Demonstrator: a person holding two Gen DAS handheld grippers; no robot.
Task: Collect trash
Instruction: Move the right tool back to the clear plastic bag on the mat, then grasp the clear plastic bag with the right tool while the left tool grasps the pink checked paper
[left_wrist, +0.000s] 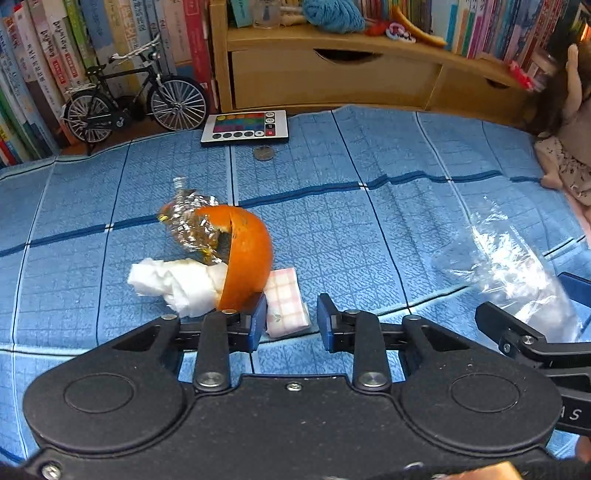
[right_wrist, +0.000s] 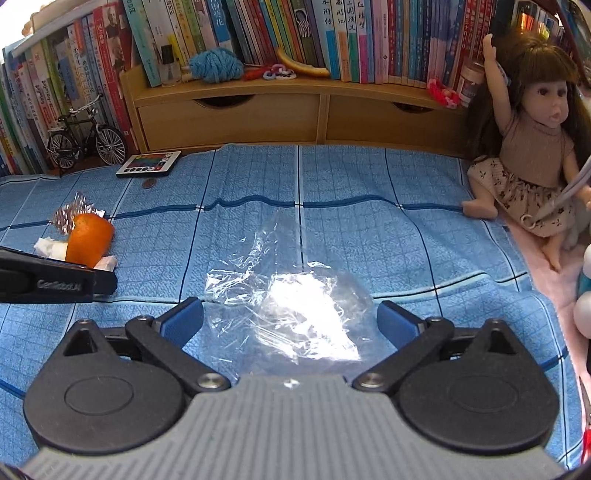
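Fingers of the left gripper (left_wrist: 291, 322) stood partly apart, nothing pinched; its left pad sat against the low edge of the peel (left_wrist: 248, 258), the right pad clear. Right gripper (right_wrist: 290, 320) was spread as wide as it goes, empty.

Step in hand, as I judged it: left going for a piece of the trash pile, right going for the bag (right_wrist: 295, 306). To do it well, the left should come down so one pad goes each side of the pack (left_wrist: 286, 301) or the peel rim, not on top, then close slowly; the peel is a hollow shell and could roll. The right should catch one rim of the bag, not the flat middle, since thin film slips and bunches.

Left view: pack lay at centre, just above the gap between the pads, its near end partly between them. Peel was just left of it, touching; tissue (left_wrist: 177, 286) further left, against the peel; foil (left_wrist: 192, 225) behind, upper left of the peel. Bag was at the right edge.

Right view: bag lay between the spread fingers, low centre, reaching up past them. Pile was at the left edge. All on the blue cloth (right_wrist: 424, 258). Remote (left_wrist: 245, 127) and coin (left_wrist: 263, 152) were well apart, upper centre of the left view.
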